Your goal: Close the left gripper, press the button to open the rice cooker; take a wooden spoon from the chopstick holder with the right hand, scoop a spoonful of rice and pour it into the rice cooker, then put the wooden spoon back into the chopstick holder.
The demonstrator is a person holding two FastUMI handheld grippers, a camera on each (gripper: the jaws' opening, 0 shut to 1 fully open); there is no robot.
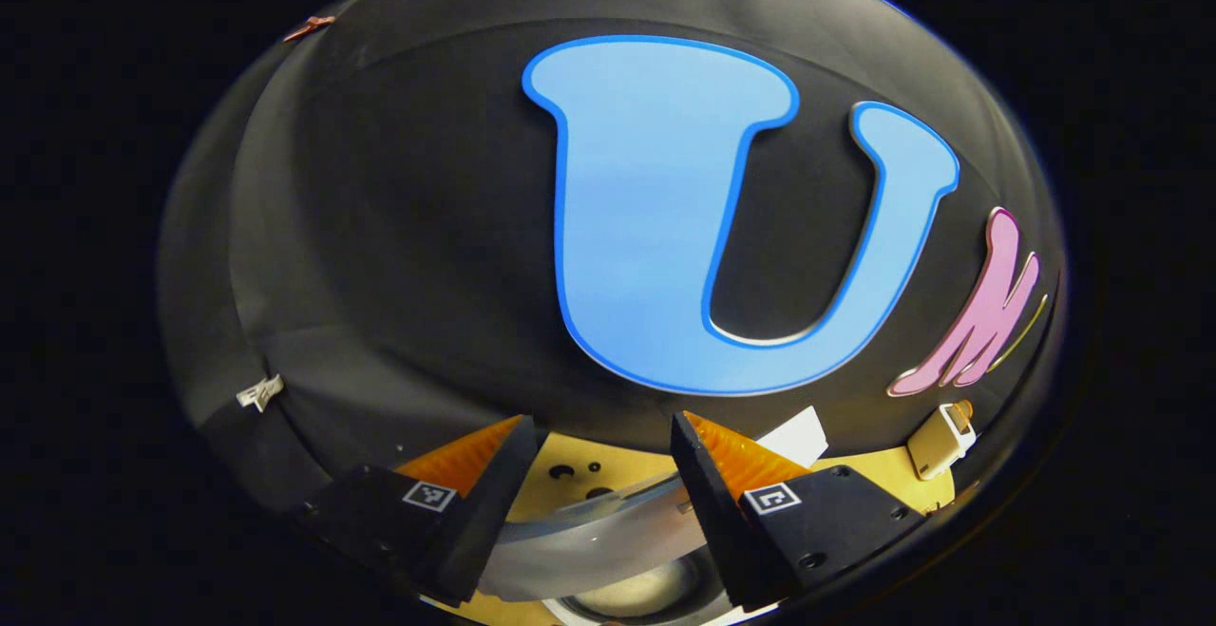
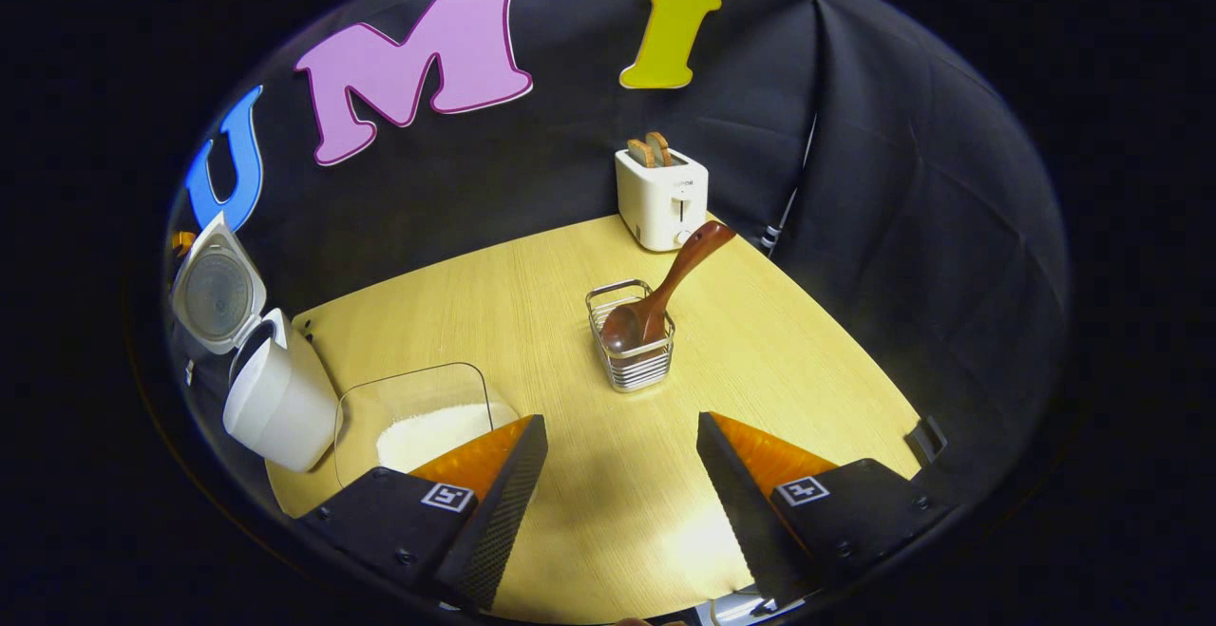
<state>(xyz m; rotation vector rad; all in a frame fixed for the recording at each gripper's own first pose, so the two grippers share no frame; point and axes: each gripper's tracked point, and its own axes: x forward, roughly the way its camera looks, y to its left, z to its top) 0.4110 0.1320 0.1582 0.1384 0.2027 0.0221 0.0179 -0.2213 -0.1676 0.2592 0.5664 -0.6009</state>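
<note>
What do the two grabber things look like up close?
Each one has two wedge-shaped fingers that taper to a thin edge, with ribbed inner faces. The left gripper and the right gripper look alike. Behind every finger sits a blocky mount with small screws, and each mount carries a little white square sticker printed with a black pattern. No cables or sleeves can be seen.

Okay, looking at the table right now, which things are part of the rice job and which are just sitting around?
Part of the job:
white rice cooker with its lid open
brown wooden spoon
wire chopstick holder
clear container of white rice
right tongs, open

Just sitting around:
white toaster holding bread slices
</note>
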